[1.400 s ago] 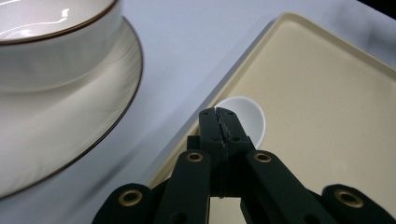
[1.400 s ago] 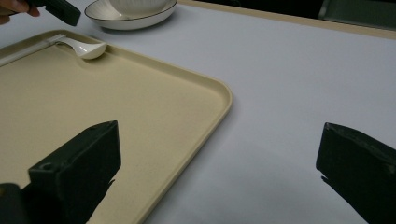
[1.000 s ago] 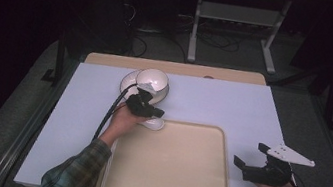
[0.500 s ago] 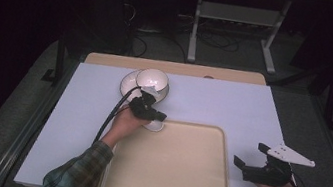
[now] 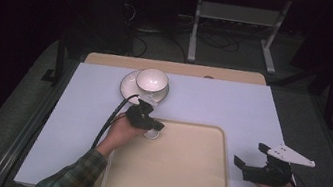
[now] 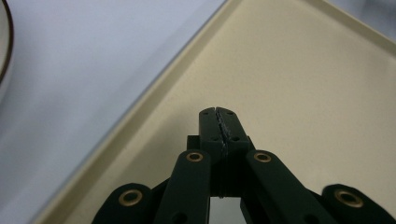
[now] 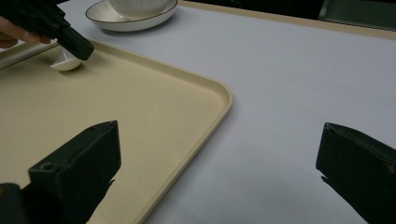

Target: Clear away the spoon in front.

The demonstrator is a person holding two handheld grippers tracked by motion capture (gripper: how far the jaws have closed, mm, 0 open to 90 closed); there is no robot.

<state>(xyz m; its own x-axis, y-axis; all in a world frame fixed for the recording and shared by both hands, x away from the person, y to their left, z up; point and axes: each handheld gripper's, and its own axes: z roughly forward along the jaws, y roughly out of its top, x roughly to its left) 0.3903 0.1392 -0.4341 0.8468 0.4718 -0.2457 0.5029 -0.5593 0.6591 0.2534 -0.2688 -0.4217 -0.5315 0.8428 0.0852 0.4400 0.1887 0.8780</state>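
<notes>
My left gripper [image 5: 157,124] hangs over the far left corner of the beige tray [image 5: 181,177], its jaws pressed together in the left gripper view [image 6: 218,112]. A small white spoon [image 5: 150,133] sits right under its tip; in the right gripper view the spoon's bowl [image 7: 65,61] touches the tray floor below that gripper [image 7: 80,48]. The handle is hidden by the jaws, and the spoon seems held by it. A white bowl [image 5: 152,79] stands on a saucer [image 5: 127,86] just beyond. My right gripper [image 5: 250,155] is open, off the tray's right edge, with nothing between its jaws [image 7: 219,163].
The tray [image 7: 140,107] lies on a pale table cover [image 5: 223,102] near the front edge. The saucer's dark rim [image 6: 3,46] is at the far left of the left gripper view. A metal stand [image 5: 237,18] and cables are on the floor behind the table.
My left gripper has come toward me from beside the bowl, over the tray's far rim, with the white spoon moving along under it. The right gripper has stayed put.
</notes>
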